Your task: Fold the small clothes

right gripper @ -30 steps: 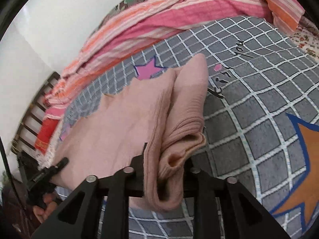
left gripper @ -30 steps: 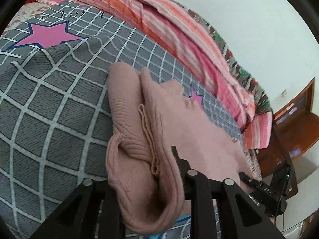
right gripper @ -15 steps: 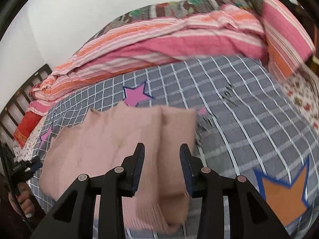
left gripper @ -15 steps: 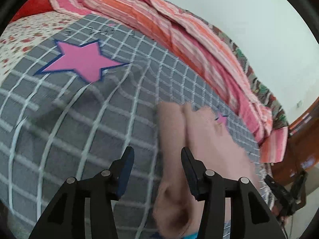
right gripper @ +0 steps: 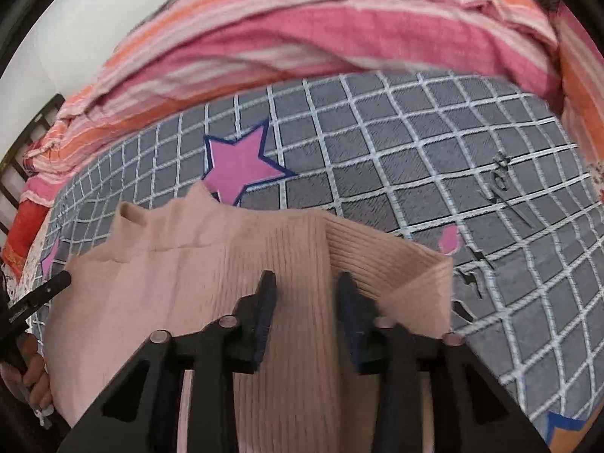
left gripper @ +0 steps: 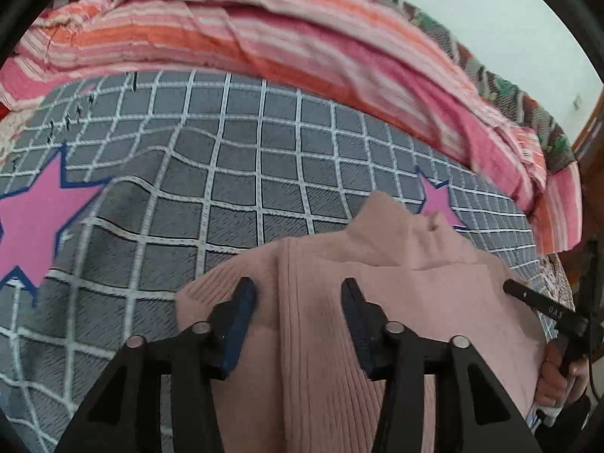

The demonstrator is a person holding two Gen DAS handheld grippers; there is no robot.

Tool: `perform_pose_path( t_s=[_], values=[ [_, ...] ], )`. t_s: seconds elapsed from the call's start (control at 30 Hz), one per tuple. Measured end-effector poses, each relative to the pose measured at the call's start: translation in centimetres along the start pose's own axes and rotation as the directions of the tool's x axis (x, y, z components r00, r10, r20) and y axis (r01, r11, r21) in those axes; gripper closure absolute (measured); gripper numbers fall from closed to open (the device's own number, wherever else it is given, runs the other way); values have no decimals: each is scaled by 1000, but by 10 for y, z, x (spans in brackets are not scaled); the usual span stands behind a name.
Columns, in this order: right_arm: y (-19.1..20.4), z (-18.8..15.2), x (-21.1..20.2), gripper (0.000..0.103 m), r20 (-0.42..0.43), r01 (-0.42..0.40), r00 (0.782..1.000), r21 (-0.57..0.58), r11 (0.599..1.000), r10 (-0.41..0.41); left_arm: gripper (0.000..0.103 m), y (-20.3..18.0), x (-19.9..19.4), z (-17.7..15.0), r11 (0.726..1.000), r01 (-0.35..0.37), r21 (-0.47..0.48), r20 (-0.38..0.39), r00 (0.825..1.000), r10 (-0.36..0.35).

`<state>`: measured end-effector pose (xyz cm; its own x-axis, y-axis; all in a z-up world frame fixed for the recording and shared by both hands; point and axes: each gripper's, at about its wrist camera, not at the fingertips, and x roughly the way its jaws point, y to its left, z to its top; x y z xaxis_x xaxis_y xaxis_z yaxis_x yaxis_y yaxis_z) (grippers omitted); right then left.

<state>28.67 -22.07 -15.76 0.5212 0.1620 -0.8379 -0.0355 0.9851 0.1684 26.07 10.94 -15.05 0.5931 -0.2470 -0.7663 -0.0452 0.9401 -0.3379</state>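
A pale pink ribbed knit sweater (left gripper: 415, 302) lies flat on the grey checked bedspread (left gripper: 245, 173), its collar pointing away. It also shows in the right wrist view (right gripper: 181, 283), with a sleeve folded over its right side. My left gripper (left gripper: 298, 294) is open and empty, its fingers above the sweater's left side. My right gripper (right gripper: 305, 290) is open and empty above the sweater's right side. The other gripper's tip shows at the right edge of the left wrist view (left gripper: 543, 305) and at the left edge of the right wrist view (right gripper: 37, 294).
A bunched pink and orange striped blanket (left gripper: 302, 49) lies along the far side of the bed, against a white wall. Pink stars (right gripper: 241, 166) are printed on the bedspread. Wooden furniture (left gripper: 592, 158) stands at the right edge of the left wrist view.
Both grippers let go of the sweater folds they held a second ago, opened, and pulled back. The sweater now lies flat with its sleeves folded in.
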Motion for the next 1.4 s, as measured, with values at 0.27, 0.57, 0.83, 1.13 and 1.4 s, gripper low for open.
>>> perform_pose_path(
  t_s=[0.27, 0.57, 0.83, 1.13, 1.4],
  values=[
    [-15, 0, -16, 98, 103, -29, 994, 25, 999, 27, 96, 19, 6, 2, 993, 52, -108, 54, 997, -47],
    [18, 7, -23, 93, 91, 55, 995, -39, 998, -51, 80, 19, -26, -1, 998, -57, -17, 139, 989, 59],
    [106, -7, -29, 74, 74, -93, 991, -184, 978, 108, 49, 108, -42, -4, 971, -208, -117, 170, 959, 226],
    [149, -25, 29, 75, -16, -5, 1000, -241, 971, 1, 37, 119, -17, -4, 962, -262, -73, 192, 943, 271],
    [150, -12, 45, 76, -30, 56, 998, -181, 982, -62, 32, 120, -21, -8, 976, -207, -64, 203, 955, 216]
  ],
)
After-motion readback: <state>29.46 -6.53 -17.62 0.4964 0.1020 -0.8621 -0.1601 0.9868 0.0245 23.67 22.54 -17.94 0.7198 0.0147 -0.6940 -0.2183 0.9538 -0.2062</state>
